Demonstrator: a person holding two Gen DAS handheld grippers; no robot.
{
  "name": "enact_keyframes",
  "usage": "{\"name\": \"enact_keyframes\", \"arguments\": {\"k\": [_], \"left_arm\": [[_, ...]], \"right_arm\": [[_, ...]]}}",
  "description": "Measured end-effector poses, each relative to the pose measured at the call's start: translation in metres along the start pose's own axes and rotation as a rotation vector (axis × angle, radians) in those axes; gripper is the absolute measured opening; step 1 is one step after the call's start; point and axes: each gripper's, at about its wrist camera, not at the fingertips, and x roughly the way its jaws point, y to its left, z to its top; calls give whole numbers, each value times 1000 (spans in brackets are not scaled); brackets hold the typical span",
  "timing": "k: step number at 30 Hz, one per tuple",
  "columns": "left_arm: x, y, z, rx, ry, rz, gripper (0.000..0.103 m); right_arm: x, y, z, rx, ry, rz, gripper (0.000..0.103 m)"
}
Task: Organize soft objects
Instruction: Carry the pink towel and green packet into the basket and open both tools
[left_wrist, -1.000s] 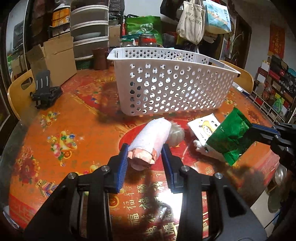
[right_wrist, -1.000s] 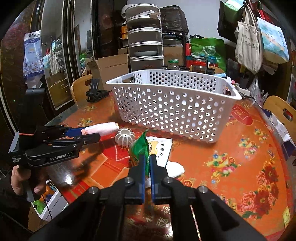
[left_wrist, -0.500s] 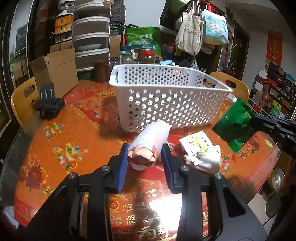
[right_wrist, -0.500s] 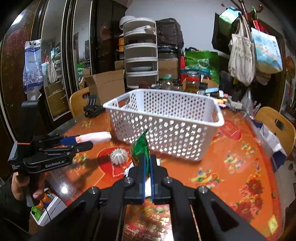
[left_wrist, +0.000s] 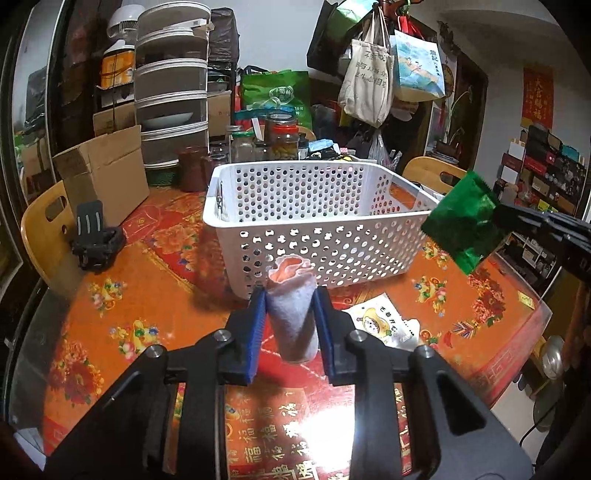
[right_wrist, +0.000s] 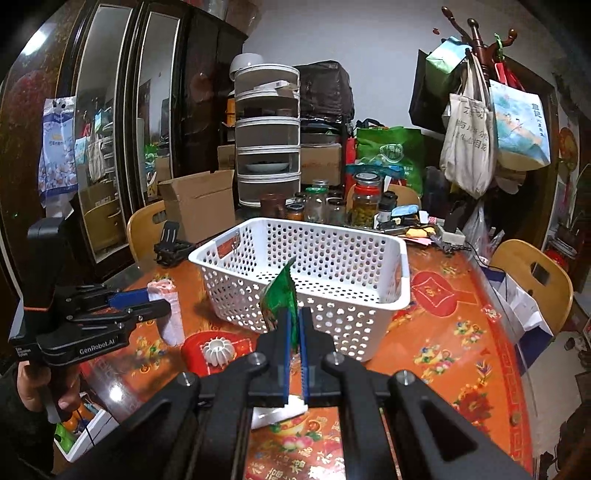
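Note:
My left gripper (left_wrist: 290, 295) is shut on a rolled pale cloth (left_wrist: 291, 317) with a pink inside, held upright above the table just in front of the white perforated basket (left_wrist: 332, 221). The roll also shows in the right wrist view (right_wrist: 168, 314). My right gripper (right_wrist: 294, 314) is shut on a green foil packet (right_wrist: 282, 295), held in the air near the basket's (right_wrist: 369, 306) front right corner. The packet shows at the right in the left wrist view (left_wrist: 463, 221). A white printed packet (left_wrist: 380, 325) lies on the table below.
A white ribbed round object (right_wrist: 219, 349) lies on the red-orange tablecloth (left_wrist: 122, 295). A black clip stand (left_wrist: 94, 240), a cardboard box (left_wrist: 103, 173) and jars (right_wrist: 365, 199) stand behind the basket. Wooden chairs (right_wrist: 532, 280) ring the table.
Both grippers have lifted their loads off the table. The cloth roll has swung from lying flat to upright. The green packet has risen to the basket's rim height.

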Motion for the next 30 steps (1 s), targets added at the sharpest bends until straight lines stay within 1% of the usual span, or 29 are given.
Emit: {"name": "enact_keyframes", "arguments": {"k": [3,6,12,21,25,30], "left_arm": [[2,3,0,-10,4,-9,23],[-2,2,5,-7,-10,-13,23],[-10,-2,26,2,-38,-27,23],[-12,-5,84,3,-84,-60,23],[-2,-2,114,-11,-84,-76,23],[28,3,148,-29,-53,-68,23]], "right_arm": [[0,-2,0,7,-1,-2,3],[0,-5,1,8,3,-5,3],[-2,-11,16,16,-19,0,3],[17,-26,55,19,-20,-15,3],[35,-32,69,24,-1,-30,3],[61,-41,83,39,29,-43,3]]}}
